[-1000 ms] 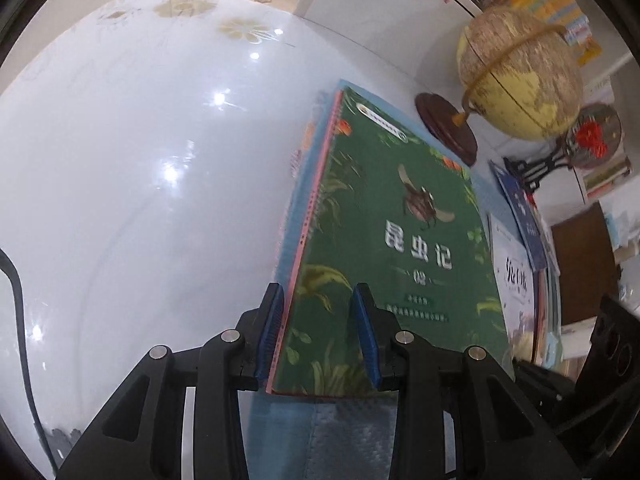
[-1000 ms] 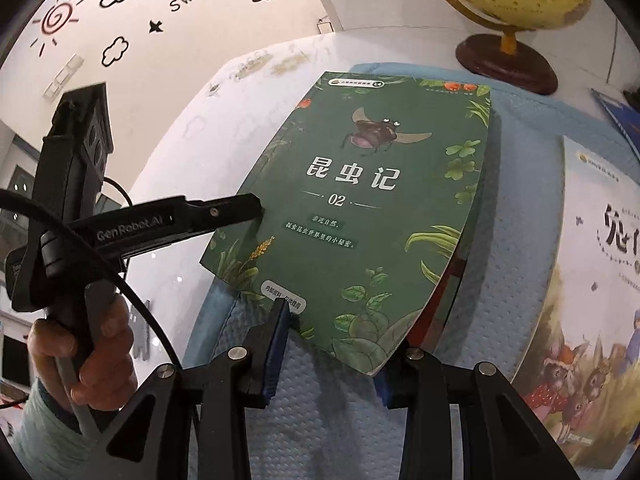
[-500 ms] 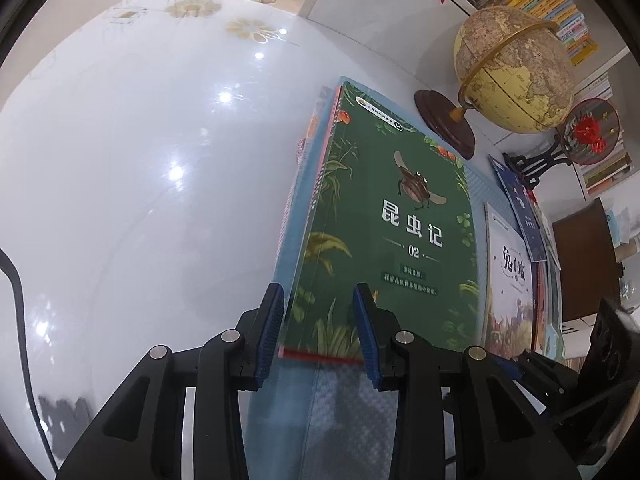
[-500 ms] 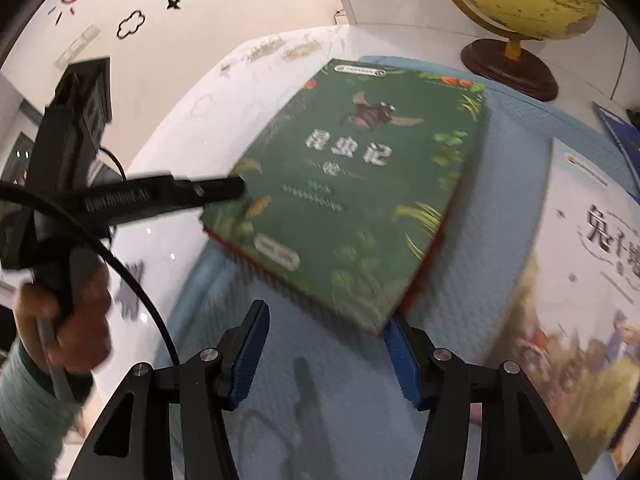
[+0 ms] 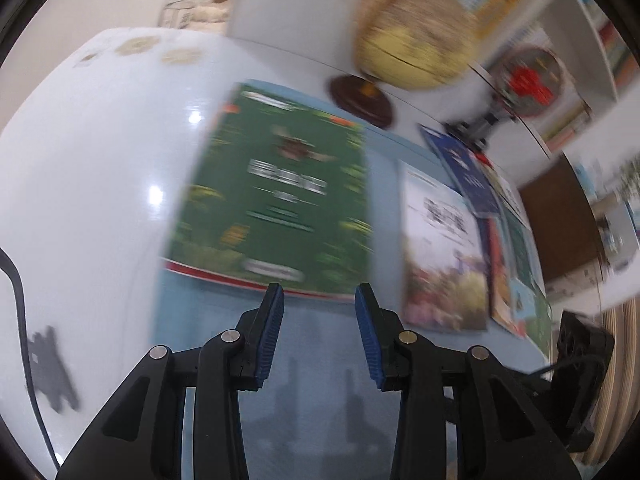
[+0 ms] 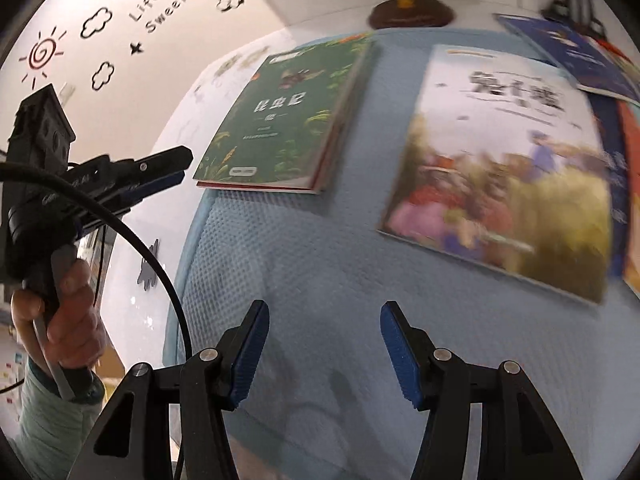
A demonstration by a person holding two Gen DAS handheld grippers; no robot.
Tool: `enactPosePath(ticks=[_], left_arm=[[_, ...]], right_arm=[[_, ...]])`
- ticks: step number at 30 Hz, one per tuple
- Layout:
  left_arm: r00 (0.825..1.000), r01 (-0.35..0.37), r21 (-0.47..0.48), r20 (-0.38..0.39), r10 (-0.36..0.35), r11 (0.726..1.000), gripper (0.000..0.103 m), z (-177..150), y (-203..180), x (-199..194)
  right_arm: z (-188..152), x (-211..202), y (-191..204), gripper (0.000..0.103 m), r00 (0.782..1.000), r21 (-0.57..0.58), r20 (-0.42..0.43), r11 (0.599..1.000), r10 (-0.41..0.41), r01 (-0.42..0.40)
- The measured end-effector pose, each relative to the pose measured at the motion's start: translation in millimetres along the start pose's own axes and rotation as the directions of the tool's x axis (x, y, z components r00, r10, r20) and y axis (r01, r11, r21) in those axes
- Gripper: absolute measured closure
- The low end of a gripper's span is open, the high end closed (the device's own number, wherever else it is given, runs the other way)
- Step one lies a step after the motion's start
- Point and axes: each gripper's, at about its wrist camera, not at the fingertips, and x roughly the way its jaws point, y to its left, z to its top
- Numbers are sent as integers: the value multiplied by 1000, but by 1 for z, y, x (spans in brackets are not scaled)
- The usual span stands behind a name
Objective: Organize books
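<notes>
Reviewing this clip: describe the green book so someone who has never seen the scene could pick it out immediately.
Find the light blue mat on the white table, in front of the globe. The green book lies flat at the mat's left end, topping a small stack. Unlike the pale storybook beside it, its cover is dark green foliage with a beetle.

The counter [image 5: 92, 184] is white and glossy, throwing back bright spots of lamp light. On it lies a pale blue cloth mat [image 6: 320, 264] with a rough, dimpled weave and a matt look. The green book [image 6: 280, 120] has a smooth paper cover with a slight sheen, as does the picture book [image 6: 504, 168] beside it. The globe [image 5: 416, 48] stands on a dark polished wood base [image 5: 360, 98]. Each claw is matt black plastic with ribbed blue pads [image 6: 400, 356] and small shiny metal pins [image 6: 440, 355].
</notes>
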Motion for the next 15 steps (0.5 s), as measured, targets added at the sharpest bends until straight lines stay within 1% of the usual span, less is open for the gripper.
enactPosePath(ticks=[1, 2, 4, 5, 8, 9, 10, 11, 12, 13, 14, 15], left_arm=[[1000, 3, 16, -3, -3, 1000, 69, -3, -8, 0], [1000, 11, 43, -7, -11, 999, 69, -8, -25, 2], [999, 28, 66, -17, -27, 997, 69, -16, -50, 6], [999, 33, 71, -19, -32, 997, 69, -19, -59, 6], [998, 58, 82, -14, -57, 995, 68, -32, -102, 9], [998, 68, 84, -10, -68, 994, 66, -37, -120, 11], [997, 73, 83, -5, -73, 994, 61, -41, -138, 13], [998, 68, 79, 3, -68, 995, 56, -45, -154, 15], [998, 61, 73, 9, -62, 995, 54, -49, -167, 17], [998, 61, 63, 17, -62, 996, 49, -54, -186, 20], [998, 66, 58, 20, -67, 996, 43, -57, -197, 21], [997, 73, 50, 21, -75, 996, 39, -63, -219, 26]], right_arm=[[-4, -7, -2, 47, 1000, 2, 9, 1000, -9, 9], [-9, -17, -10, 47, 1000, 10, 22, 1000, -19, 19], [-19, -33, -26, 47, 999, 29, 37, 999, -28, 27], [-23, -39, -32, 47, 999, 35, 41, 999, -33, 31], [-40, -68, -66, 47, 997, 54, 69, 998, -46, 42], [-44, -77, -76, 47, 996, 57, 78, 997, -47, 43], [-48, -89, -90, 47, 995, 58, 90, 997, -48, 43], [-52, -98, -100, 47, 994, 57, 98, 997, -49, 43], [-57, -112, -115, 47, 994, 54, 96, 997, -56, 51], [-60, -124, -128, 47, 993, 56, 100, 997, -61, 55], [-66, -140, -147, 47, 992, 63, 110, 997, -60, 54], [-71, -151, -160, 42, 991, 69, 117, 996, -61, 53]])
